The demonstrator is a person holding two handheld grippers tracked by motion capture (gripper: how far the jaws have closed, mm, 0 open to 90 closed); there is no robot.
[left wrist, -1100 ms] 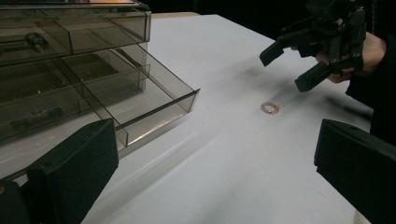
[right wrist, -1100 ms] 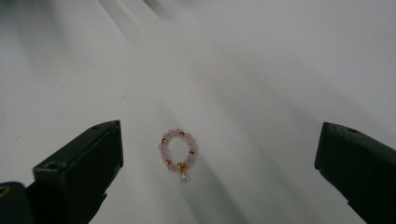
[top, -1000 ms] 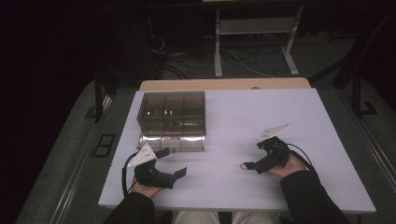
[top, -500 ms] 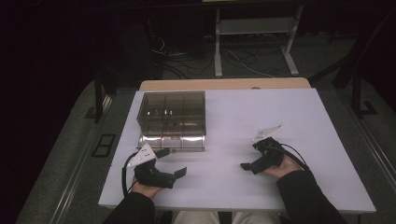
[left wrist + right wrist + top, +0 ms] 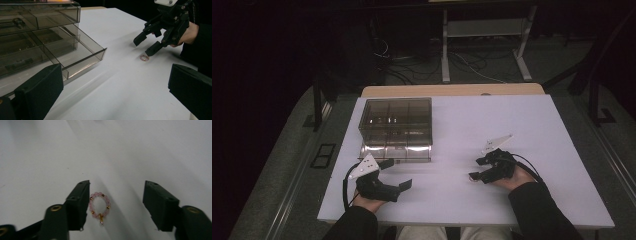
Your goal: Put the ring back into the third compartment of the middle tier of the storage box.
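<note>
Right gripper, jaws just closing yet unclamped, straddles the small pink beaded ring at lower centre; off-centre, one pad may flick it away; left gripper gapes empty

Smoky glossy clear-plastic drawer box, matt white table, and a seemingly pink-beaded, gold-accented ring.

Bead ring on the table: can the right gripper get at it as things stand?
Probably yes. The bead ring lies flat on the white table between the right gripper's jaws, hard against one jaw and apart from the other. The jaws have just been closing; nothing blocks them.
</note>
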